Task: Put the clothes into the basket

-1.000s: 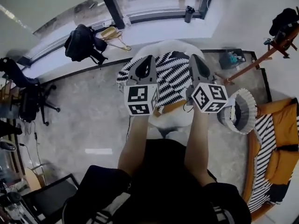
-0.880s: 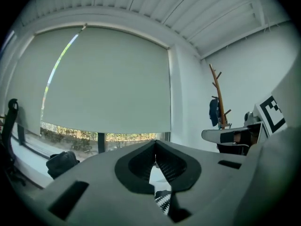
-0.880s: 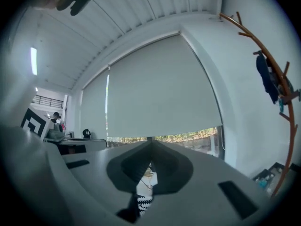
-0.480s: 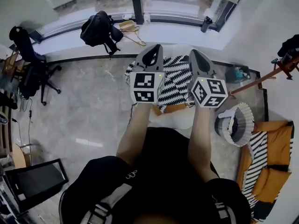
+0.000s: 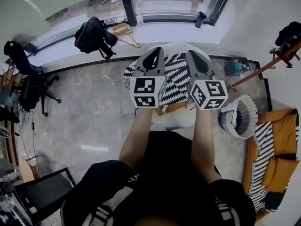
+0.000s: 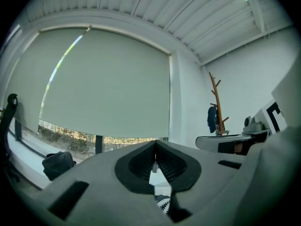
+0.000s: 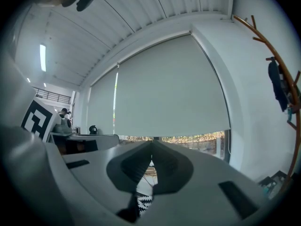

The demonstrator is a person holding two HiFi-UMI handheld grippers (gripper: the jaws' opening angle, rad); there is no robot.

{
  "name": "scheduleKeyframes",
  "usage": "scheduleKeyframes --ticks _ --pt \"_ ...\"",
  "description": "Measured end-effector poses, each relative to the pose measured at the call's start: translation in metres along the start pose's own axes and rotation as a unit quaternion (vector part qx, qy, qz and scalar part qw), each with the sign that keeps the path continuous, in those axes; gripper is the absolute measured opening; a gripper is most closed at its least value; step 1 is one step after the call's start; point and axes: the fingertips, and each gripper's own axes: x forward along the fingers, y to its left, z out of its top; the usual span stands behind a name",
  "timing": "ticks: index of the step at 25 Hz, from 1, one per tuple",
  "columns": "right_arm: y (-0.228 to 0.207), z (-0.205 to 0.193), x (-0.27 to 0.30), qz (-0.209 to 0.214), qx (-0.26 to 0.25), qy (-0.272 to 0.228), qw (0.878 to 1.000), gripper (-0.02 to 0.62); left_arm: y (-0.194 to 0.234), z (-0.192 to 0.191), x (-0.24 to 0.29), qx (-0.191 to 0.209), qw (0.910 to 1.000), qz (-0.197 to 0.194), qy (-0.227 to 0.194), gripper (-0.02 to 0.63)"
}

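Observation:
A black-and-white patterned cloth point(image 5: 176, 81) lies over a white round seat point(image 5: 178, 119), with a tan piece point(image 5: 171, 108) showing under its near edge. Both grippers point level above the cloth, side by side. My left gripper point(image 5: 154, 53) is shut, and nothing shows between its jaws; a strip of the cloth point(image 6: 162, 202) shows below it. My right gripper point(image 5: 197, 55) is also shut and empty, with the cloth point(image 7: 141, 201) below it. The basket point(image 5: 248, 108), white-rimmed and grey inside, stands on the floor to the right of the seat, with a white piece point(image 5: 229, 107) at its near rim.
A black backpack point(image 5: 91, 34), hangers point(image 5: 123, 30) and a dark bottle point(image 5: 201, 19) sit on the window ledge. An office chair point(image 5: 28, 79) stands at left. At right are a wooden coat stand point(image 5: 277, 55) and an orange-cushioned sofa point(image 5: 280, 140). The floor is grey stone.
Both grippers have risen a little and moved slightly forward over the patterned cloth, mostly in the first half second. Their jaws stay shut. The head view has shifted.

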Motion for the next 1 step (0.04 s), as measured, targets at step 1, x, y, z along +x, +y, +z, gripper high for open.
scheduleKeyframes --ticks 1 --pt "-0.0033 0.0006 0.0 -0.001 0.0 -0.002 1.0 0.012 -0.0023 -0.0001 0.0028 -0.001 1.0 -0.002 -0.001 0.009"
